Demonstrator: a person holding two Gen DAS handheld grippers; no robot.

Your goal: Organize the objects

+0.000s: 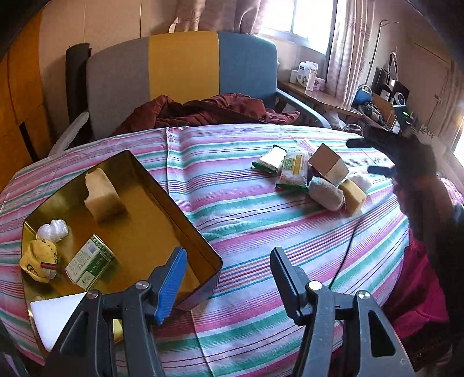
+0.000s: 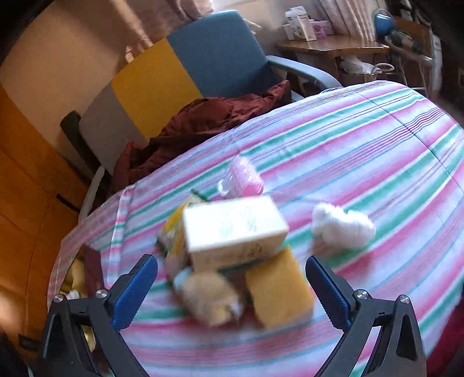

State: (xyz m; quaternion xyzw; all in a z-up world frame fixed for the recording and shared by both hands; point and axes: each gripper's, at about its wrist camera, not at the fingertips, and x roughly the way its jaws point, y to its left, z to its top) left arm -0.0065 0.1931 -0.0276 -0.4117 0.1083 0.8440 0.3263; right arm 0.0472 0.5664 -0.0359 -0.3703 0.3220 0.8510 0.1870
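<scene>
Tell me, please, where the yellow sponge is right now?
In the right wrist view, the yellow sponge lies on the striped cloth, in front of the cream box.

Home: armchair (image 1: 179, 78), curtained window (image 1: 304, 17)

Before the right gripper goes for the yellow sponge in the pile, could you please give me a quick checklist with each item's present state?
1. Right gripper open and empty: ok.
2. Yellow sponge between its fingers' line: ok.
3. Sponge free of neighbours: not ok, the cardboard box leans over it.
4. Left gripper empty: ok.
5. Gold tin has bare floor for it: ok.
6. Sharp view of pile: not ok, blurred.
</scene>
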